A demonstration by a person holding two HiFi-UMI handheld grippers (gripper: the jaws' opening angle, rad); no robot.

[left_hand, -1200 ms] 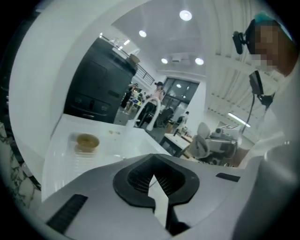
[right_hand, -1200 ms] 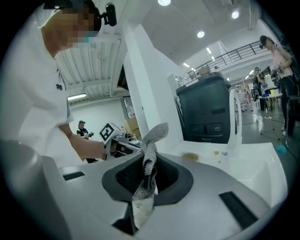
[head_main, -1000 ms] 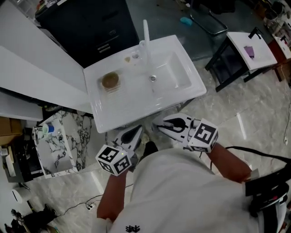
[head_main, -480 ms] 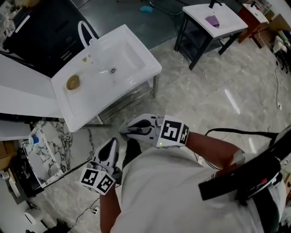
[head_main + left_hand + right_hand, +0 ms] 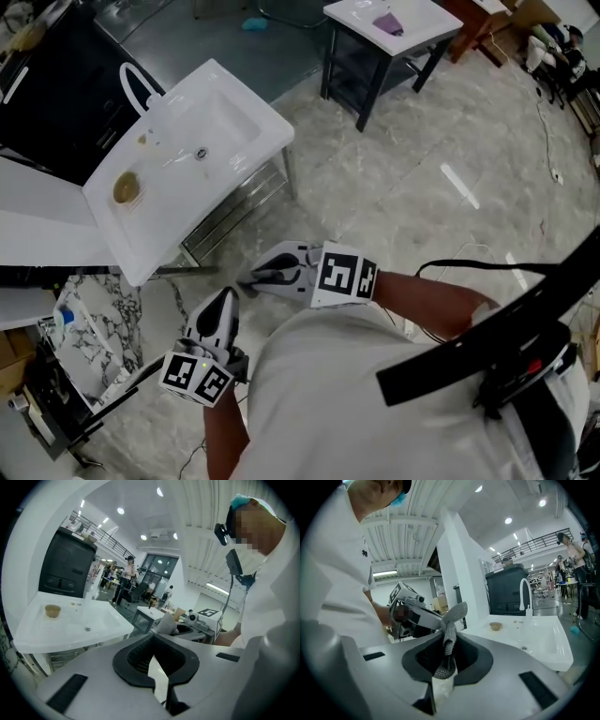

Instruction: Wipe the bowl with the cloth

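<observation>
Closest to the body, the left gripper (image 5: 227, 296) is clenched on nothing; its own view shows the jaws together with only floor in the slit. Just beside it, the right gripper (image 5: 247, 278) is clamped on the cloth (image 5: 450, 620), a grey knitted strip whose long axis runs out forward along the jaws and ends in a folded tip.

Beyond both lies bare floor (image 5: 394, 197), open and wide, with cables only off to the right.

Past that stands the sink (image 5: 246, 141), its front edge and near corner facing the person. The bowl (image 5: 127, 187), small, brown and upright, sits on the flat end of the sink top, beside the basin and well apart from both grippers. From the cloth it lies ahead and a little right in the right gripper view. In the head view it is up and to the left, on the left gripper's side; neither gripper is clearly nearer. Being round, it offers no long axis. The tap (image 5: 131, 80) rises at the sink's far edge, behind the basin.

Cloth gripped and bowl far off would suit carrying the cloth to the bowl, or away after wiping.
</observation>
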